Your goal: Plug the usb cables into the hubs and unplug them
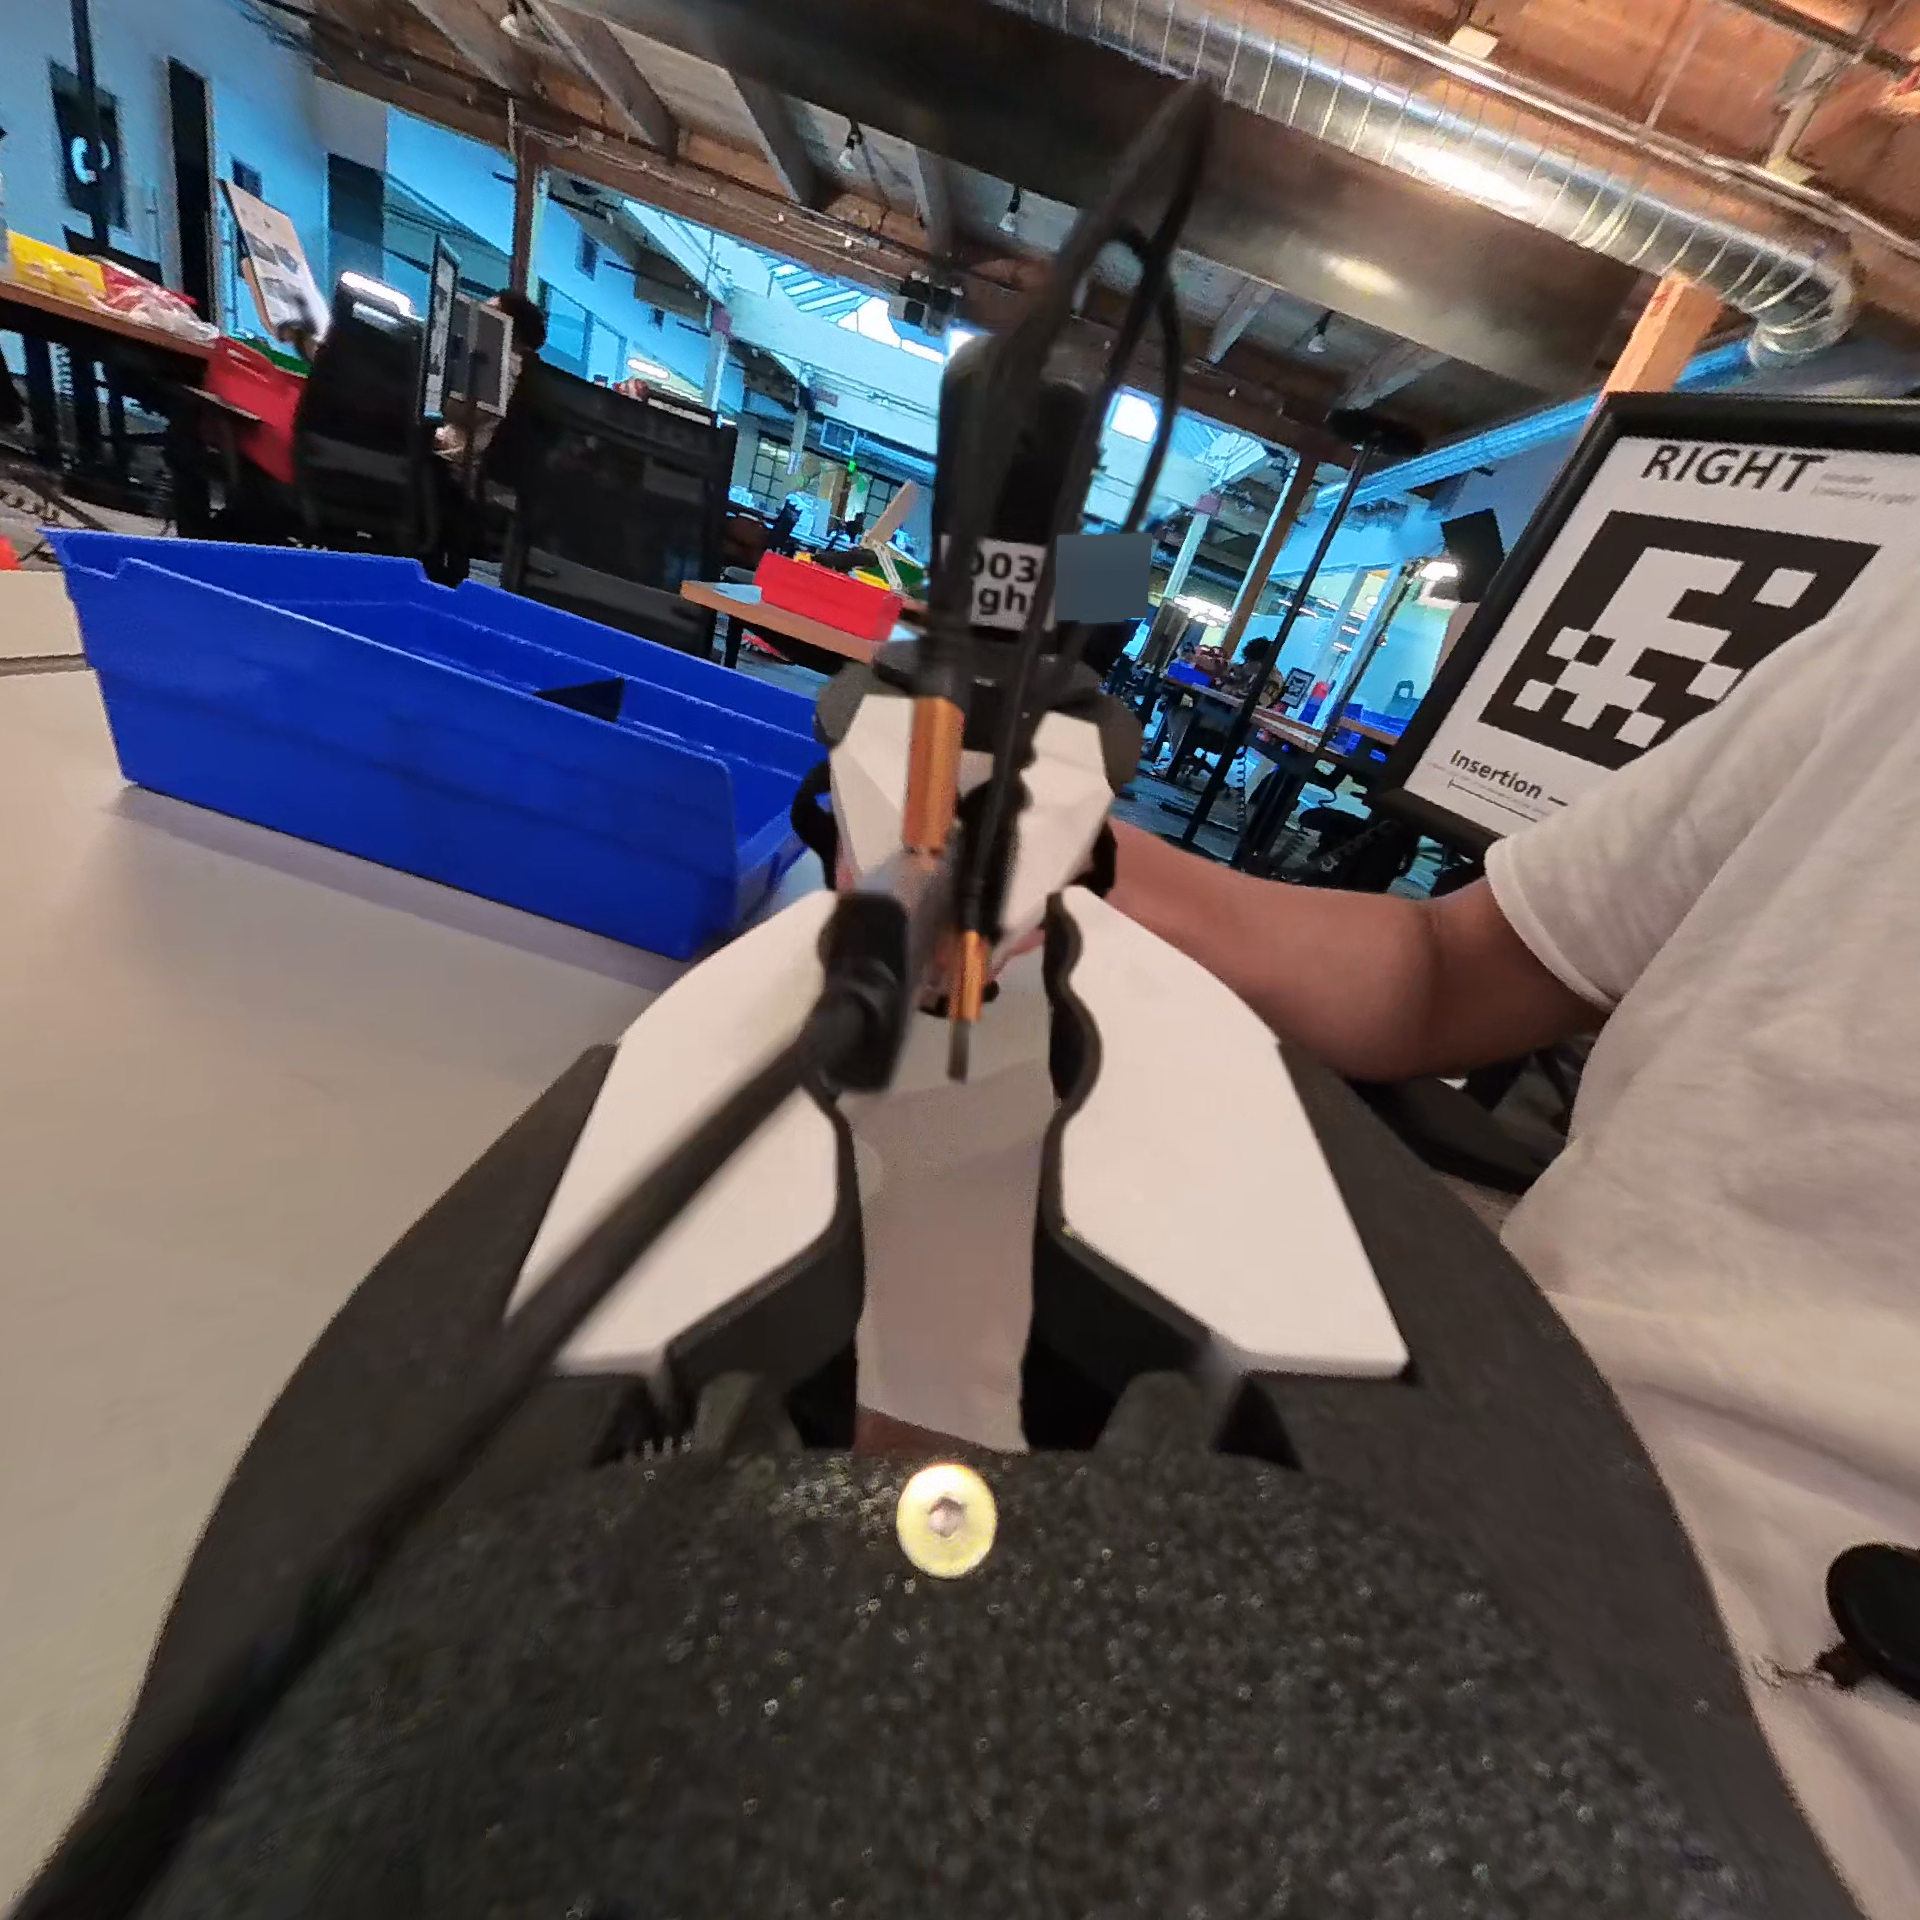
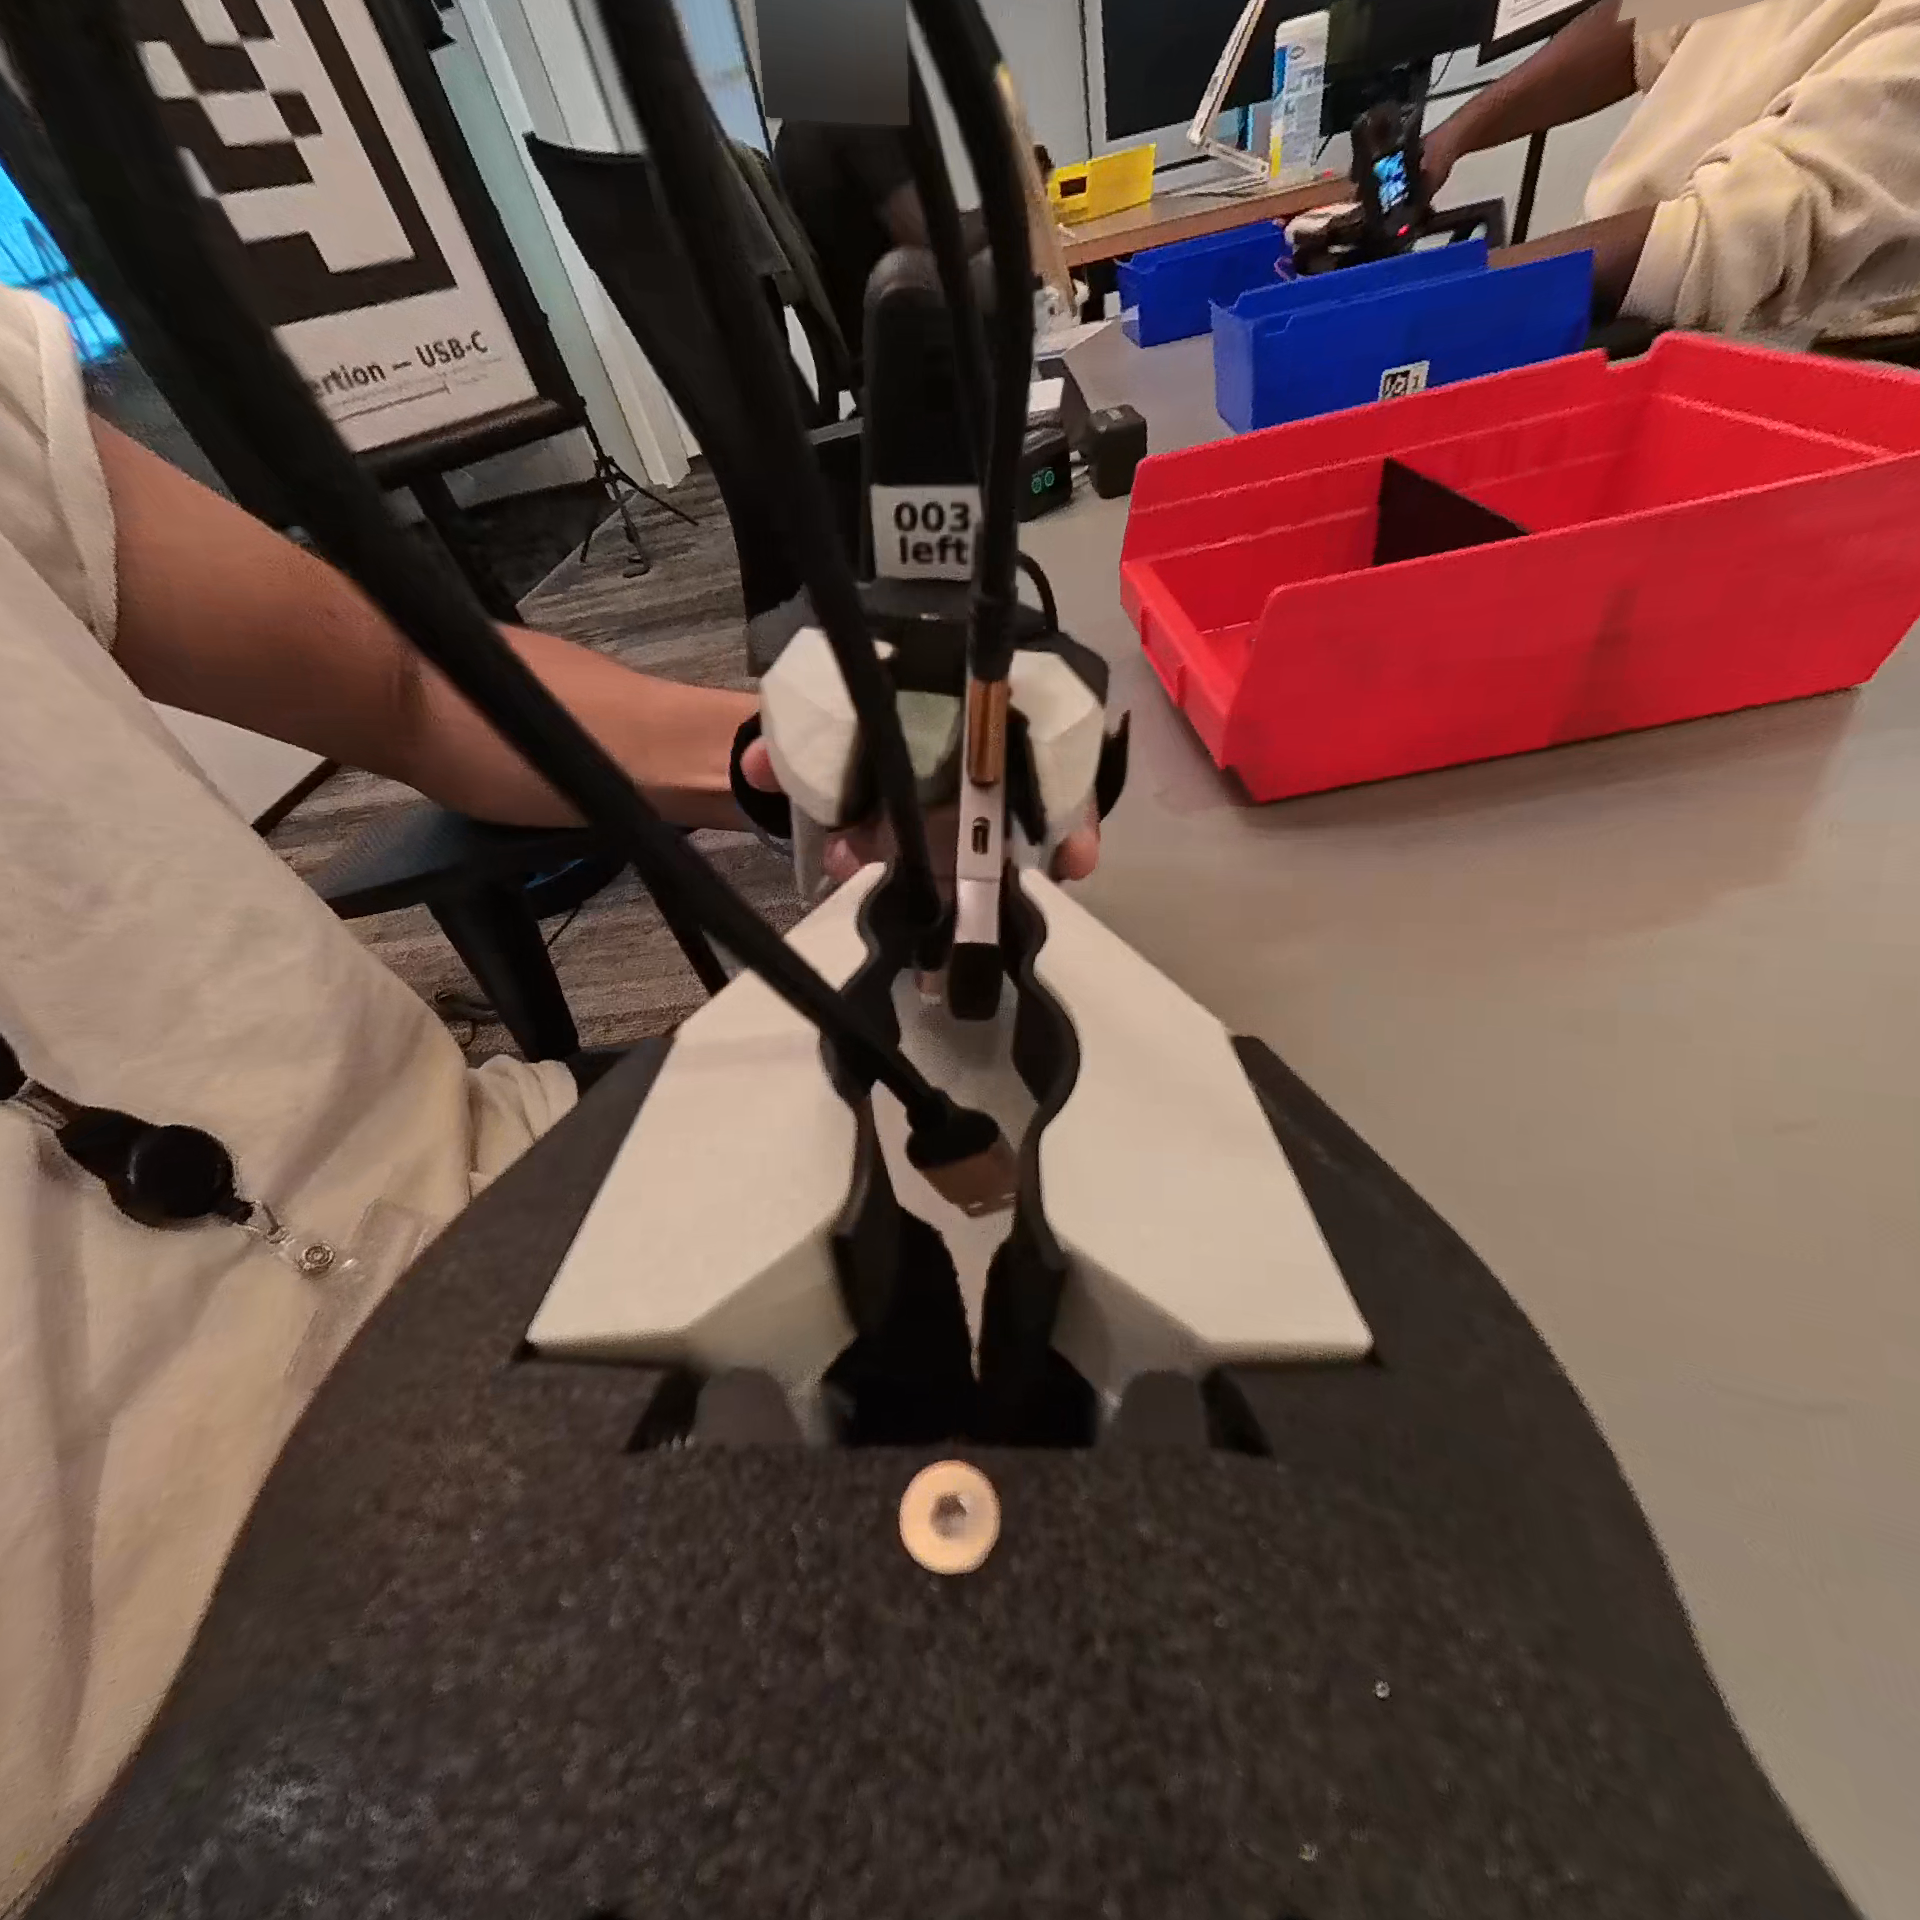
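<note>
A slim silver hub (image 2: 980,844) stands upright between the two grippers, which face each other tip to tip. An orange-collared plug (image 2: 987,727) sits in its top end. My left gripper (image 1: 948,940) has its jaws close together, with the hub (image 1: 914,920) at its tips against the left finger. My right gripper (image 2: 948,930) has narrow jaws around the hub's black lower end (image 2: 972,982); I cannot tell if they press on it. A loose USB-A plug (image 2: 968,1166) on a thick black cable hangs in the right gripper's gap. A second orange plug (image 1: 966,971) dangles free.
A blue bin (image 1: 416,727) sits on the grey table (image 1: 260,1091) to the left. A red bin (image 2: 1538,582) with a black divider sits to the right, with more blue bins (image 2: 1392,332) behind. Black cables (image 2: 343,499) loop overhead. The person's arm (image 1: 1299,956) and white shirt are close by. My two grippers' fingertips are within a few centimetres of each other.
</note>
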A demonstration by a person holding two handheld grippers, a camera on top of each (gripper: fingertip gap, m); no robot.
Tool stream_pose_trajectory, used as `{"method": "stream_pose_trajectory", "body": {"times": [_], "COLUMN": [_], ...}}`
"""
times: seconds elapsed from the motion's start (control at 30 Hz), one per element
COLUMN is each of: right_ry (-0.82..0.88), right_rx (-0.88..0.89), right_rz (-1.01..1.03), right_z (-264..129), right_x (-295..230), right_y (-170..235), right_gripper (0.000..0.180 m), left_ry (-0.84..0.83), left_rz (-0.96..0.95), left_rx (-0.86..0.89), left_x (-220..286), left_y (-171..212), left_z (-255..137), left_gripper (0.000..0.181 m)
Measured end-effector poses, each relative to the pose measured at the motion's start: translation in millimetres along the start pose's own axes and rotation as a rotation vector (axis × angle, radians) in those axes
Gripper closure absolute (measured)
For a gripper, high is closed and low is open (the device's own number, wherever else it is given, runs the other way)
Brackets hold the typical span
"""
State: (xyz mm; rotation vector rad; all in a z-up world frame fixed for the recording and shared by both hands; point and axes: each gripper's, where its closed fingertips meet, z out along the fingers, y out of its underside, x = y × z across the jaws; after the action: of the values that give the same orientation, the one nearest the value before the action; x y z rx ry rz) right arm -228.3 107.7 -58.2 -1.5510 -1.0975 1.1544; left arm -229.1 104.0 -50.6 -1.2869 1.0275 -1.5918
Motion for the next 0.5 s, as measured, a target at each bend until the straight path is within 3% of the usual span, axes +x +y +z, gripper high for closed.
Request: {"method": "stream_pose_trajectory", "body": {"times": [0.1, 0.23, 0.37, 0.5], "right_ry": [0.050, 0.155, 0.338, 0.540], "right_rx": [0.009, 0.072, 0.130, 0.131], "right_rz": [-0.014, -0.071, -0.167, -0.233], "right_z": [-16.9, -57.9, -123.9, -199.7], "right_x": [9.0, 20.0, 37.7, 61.6], "right_y": [-11.2, -48.7, -99.7, -150.1], "right_gripper": [0.164, 0.165, 0.164, 0.165], "left_ry": [0.040, 0.114, 0.229, 0.195], "left_rz": [-0.018, -0.031, -0.057, -0.030], "left_rx": [-0.044, -0.119, -0.152, -0.135], "left_x": [6.9, 21.9, 44.1, 42.0], "left_y": [6.8, 24.2, 31.4, 28.2], "left_z": [3.6, 10.5, 13.5, 14.3], "left_gripper": [0.134, 0.141, 0.147, 0.149]}}
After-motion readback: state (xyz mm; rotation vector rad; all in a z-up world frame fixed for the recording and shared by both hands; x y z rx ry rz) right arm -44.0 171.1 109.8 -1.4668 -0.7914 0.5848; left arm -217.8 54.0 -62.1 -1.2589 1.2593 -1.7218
